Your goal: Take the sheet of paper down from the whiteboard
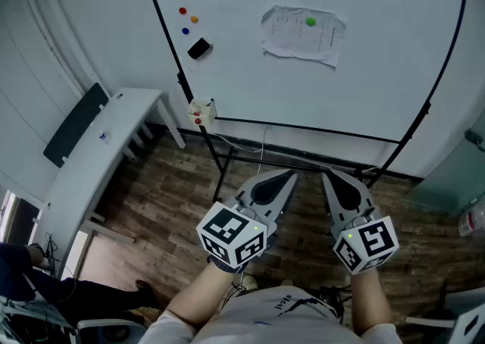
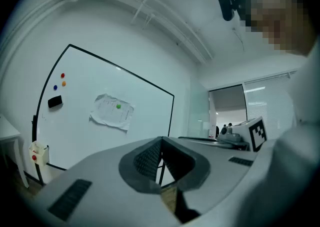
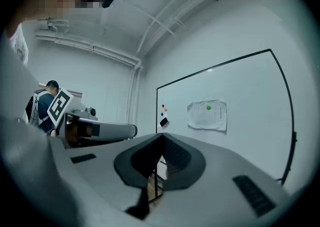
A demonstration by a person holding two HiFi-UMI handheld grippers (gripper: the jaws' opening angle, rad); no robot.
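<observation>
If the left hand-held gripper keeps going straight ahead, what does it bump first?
Probably the whiteboard, below and right of the paper; nothing shows in between, though depth is unclear.

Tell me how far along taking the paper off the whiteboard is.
Nothing is done yet: the sheet of paper hangs on the whiteboard under a green magnet. Nothing is in hand: the left gripper and right gripper are shut, empty, short of the board. Left: reach, free the sheet, take it down.
</observation>
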